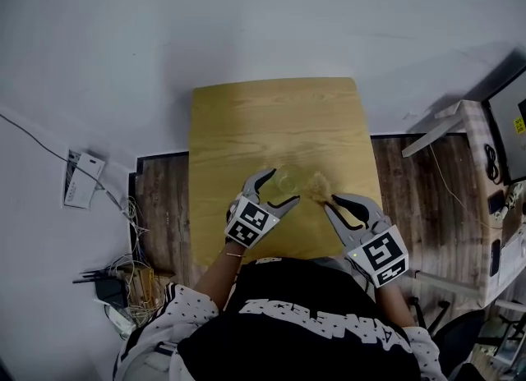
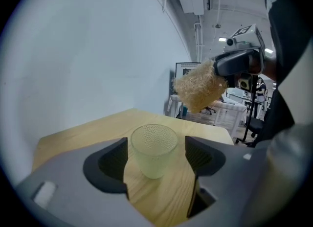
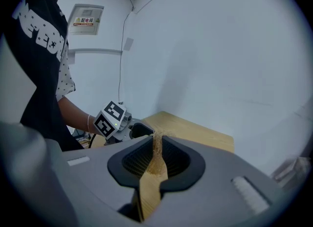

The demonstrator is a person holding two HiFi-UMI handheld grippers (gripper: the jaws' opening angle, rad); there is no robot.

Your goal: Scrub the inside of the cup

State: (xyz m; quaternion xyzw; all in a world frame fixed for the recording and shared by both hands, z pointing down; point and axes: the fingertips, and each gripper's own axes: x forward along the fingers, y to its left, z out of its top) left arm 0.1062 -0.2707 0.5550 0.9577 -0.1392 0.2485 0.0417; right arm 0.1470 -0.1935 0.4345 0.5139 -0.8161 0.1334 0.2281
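A clear dimpled glass cup (image 1: 286,181) stands upright on the wooden table (image 1: 271,117). My left gripper (image 1: 282,186) is open around it, a jaw on each side. In the left gripper view the cup (image 2: 153,147) sits between the jaws of that gripper (image 2: 157,148), with a narrow gap showing on the right side. My right gripper (image 1: 330,201) is shut on a tan loofah scrubber (image 1: 317,185), held just right of the cup and above the table. The scrubber (image 2: 199,91) hangs above and beyond the cup's rim. In the right gripper view only a thin strip of its fibres (image 3: 157,155) shows between the jaws of that gripper (image 3: 157,145).
The table is small, with its near edge against the person's body. Dark wood floor flanks it. A white box (image 1: 82,178) and tangled cables (image 1: 123,285) lie at the left. Shelving and equipment (image 1: 493,199) stand at the right. A white wall lies beyond the table.
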